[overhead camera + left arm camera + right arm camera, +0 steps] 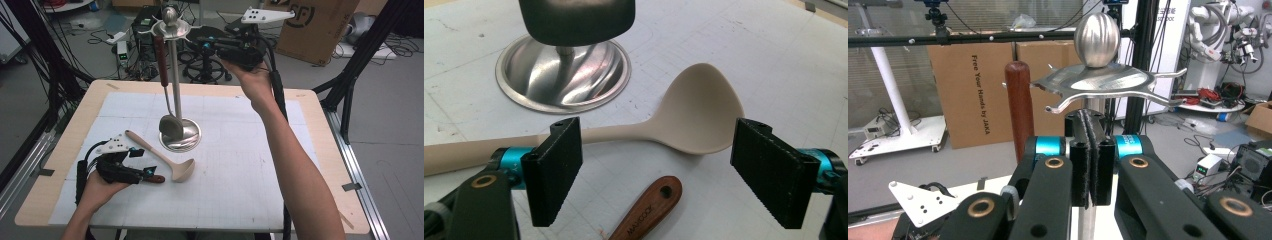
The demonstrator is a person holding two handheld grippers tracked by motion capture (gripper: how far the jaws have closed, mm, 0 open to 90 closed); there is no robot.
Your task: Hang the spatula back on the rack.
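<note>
A steel utensil stand rises from its round base at the middle of the table. A spoon with a red-brown handle hangs from its hooked crown, its dark head down by the base. A beige ladle lies flat in front of the base. My left gripper rests low at the front left, open, facing the ladle's bowl. The end of a brown wooden handle lies between the jaws, untouched. My right gripper is raised beside the crown, shut with nothing between its pads.
A white gridded mat covers the wooden table. Behind the table, on the floor, are a cardboard box, cables and electronics. Black frame legs stand at the right.
</note>
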